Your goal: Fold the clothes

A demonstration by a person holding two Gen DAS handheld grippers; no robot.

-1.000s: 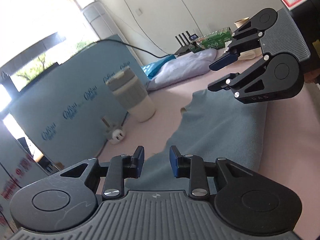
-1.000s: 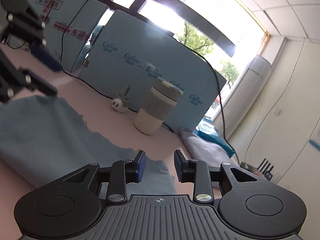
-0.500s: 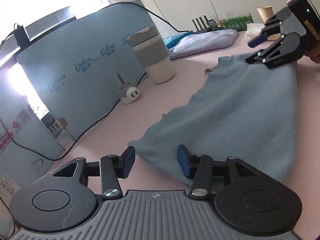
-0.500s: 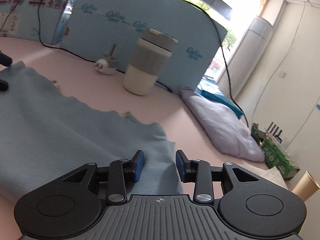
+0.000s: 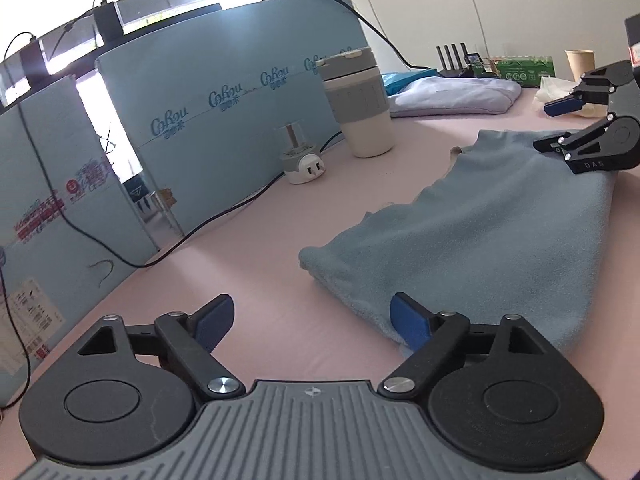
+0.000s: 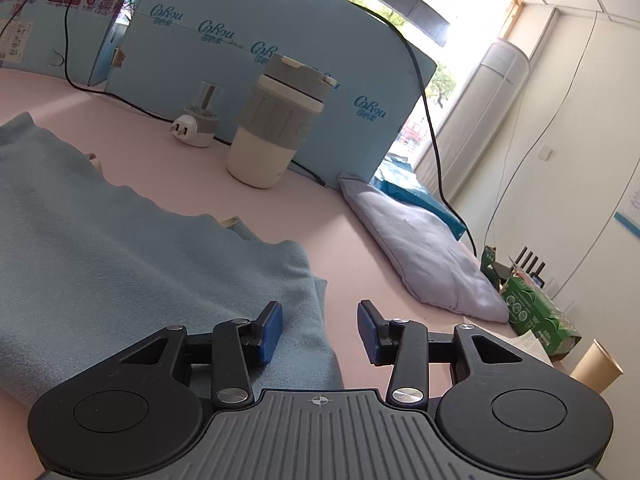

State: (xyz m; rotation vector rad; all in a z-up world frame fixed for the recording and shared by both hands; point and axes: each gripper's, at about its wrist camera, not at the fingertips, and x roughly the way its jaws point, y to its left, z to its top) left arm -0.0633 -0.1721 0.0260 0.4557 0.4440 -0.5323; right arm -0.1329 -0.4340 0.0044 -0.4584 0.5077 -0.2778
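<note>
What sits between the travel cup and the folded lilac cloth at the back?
Only bare pink tabletop separates the cup from the lilac cloth, seen in the right wrist view.

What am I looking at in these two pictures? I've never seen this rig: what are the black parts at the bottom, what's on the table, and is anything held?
No robot here: a person carries a hand-held two-finger tool in each hand, each with a wide-angle camera looking along its fingers. One picture is from the left tool, the other from the right tool, which also shows far right in the left picture. On the pink table lie a blue-grey garment, a lidded cup, a plug adapter and a folded lilac cloth. Both tools' jaws are opening; the garment's edge lies between them, but neither grips it.
</note>
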